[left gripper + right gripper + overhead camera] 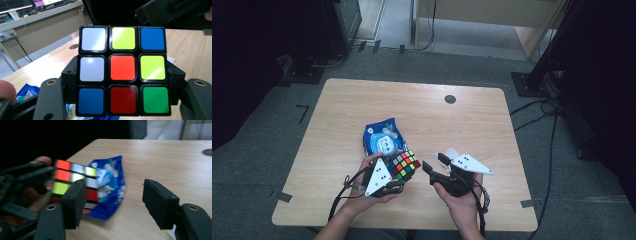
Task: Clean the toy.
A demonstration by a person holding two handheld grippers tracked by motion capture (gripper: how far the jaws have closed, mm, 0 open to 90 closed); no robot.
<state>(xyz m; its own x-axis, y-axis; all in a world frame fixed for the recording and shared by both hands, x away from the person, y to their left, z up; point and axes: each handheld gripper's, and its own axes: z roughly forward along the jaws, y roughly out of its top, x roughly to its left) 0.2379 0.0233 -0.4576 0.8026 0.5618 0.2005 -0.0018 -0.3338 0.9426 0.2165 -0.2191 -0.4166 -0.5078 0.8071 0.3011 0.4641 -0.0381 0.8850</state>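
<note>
One cube [123, 71] in left tool [398, 176], tilted, no long axis

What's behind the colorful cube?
Behind the cube, held in the left gripper, a blue snack bag lies on the table. The cube covers the bag's near edge.

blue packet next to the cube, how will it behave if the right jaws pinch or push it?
The blue packet looks creased and puffy, so it probably crumples and flops rather than holding shape. Its surface is glossy, so it may slip between pads. Lying flat on the table, it likely slides when pushed and won't roll.
</note>
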